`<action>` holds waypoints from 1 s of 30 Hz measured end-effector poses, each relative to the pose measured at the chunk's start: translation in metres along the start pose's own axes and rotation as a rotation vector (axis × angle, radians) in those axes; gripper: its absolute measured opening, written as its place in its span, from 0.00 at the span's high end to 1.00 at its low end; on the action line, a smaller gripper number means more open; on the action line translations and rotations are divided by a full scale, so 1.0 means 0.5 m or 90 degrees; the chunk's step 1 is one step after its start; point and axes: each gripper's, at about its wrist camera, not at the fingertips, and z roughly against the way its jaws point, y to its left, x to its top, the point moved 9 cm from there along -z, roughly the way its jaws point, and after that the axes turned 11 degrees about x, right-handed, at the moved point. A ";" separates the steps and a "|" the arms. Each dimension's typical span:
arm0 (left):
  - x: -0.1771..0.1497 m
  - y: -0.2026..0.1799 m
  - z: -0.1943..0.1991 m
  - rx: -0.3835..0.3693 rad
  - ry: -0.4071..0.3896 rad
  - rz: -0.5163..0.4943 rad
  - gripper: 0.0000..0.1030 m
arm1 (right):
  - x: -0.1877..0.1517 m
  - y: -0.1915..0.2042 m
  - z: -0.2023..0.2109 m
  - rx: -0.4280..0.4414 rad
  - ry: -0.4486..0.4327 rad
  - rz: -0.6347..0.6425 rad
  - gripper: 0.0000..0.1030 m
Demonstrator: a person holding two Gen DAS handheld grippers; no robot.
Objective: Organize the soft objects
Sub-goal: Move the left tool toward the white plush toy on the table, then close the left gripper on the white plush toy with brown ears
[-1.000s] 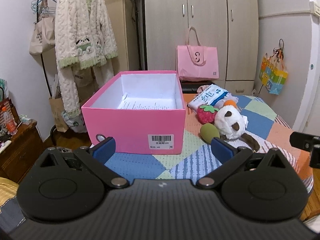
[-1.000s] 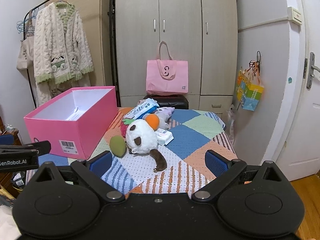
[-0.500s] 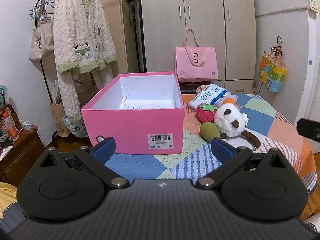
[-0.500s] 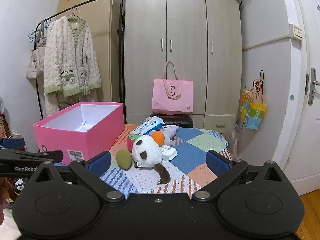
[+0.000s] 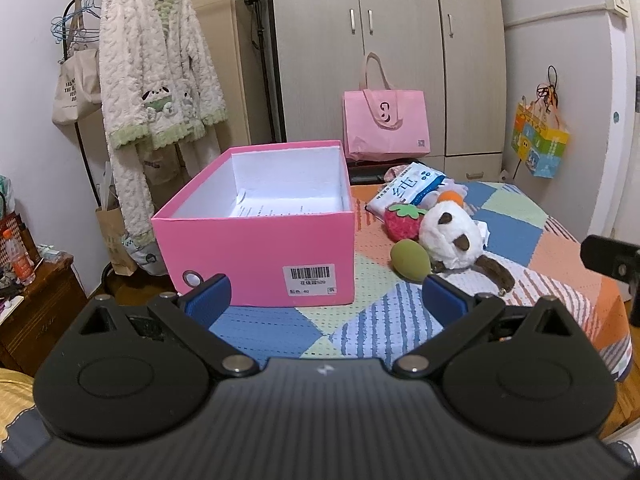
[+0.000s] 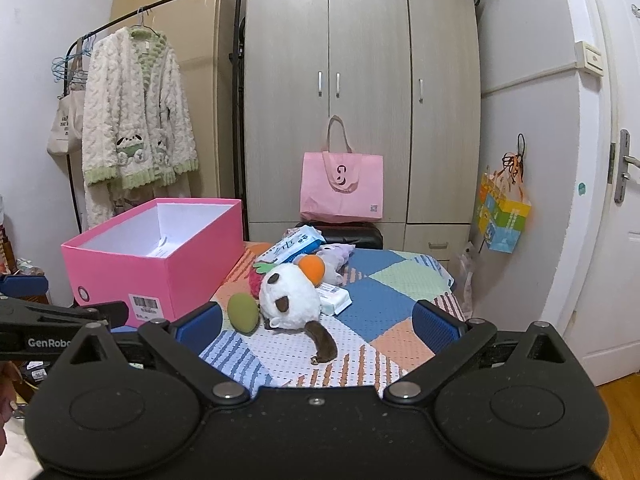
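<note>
1. One pink box (image 5: pixel 256 248) stands open on the patchwork tabletop (image 5: pixel 516 236), with only a sheet of paper (image 5: pixel 272 210) in it.
2. To the right of the box lies one heap of soft things: a white plush dog (image 6: pixel 290 300), a strawberry toy (image 5: pixel 402 220), a green oval toy (image 6: pixel 243 313), an orange ball (image 6: pixel 311 267), a lilac plush (image 6: pixel 339 251) and two tissue packs (image 6: pixel 294 245).
3. Only the right wrist view shows the door handle (image 6: pixel 624 166) and the second, flat pack (image 6: pixel 334 294).
4. The left gripper (image 5: pixel 326 296) is level before the box, jaws spread and empty.
5. The right gripper (image 6: pixel 318 320) faces the heap, jaws spread and empty.
</note>
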 end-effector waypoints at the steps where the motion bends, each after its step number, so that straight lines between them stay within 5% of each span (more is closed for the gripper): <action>1: 0.000 0.000 0.000 0.000 0.001 0.000 0.00 | -0.001 -0.001 0.000 -0.001 0.000 0.000 0.00; 15: 0.004 0.004 -0.016 0.000 0.013 0.000 0.00 | -0.005 -0.030 -0.005 -0.027 0.015 0.001 0.00; 24: 0.061 0.004 -0.046 -0.034 0.007 0.057 0.00 | 0.019 -0.071 -0.041 0.016 -0.056 -0.038 0.00; 30: 0.084 -0.058 -0.072 -0.116 -0.019 0.012 0.00 | -0.013 -0.100 -0.128 0.088 0.010 -0.065 0.01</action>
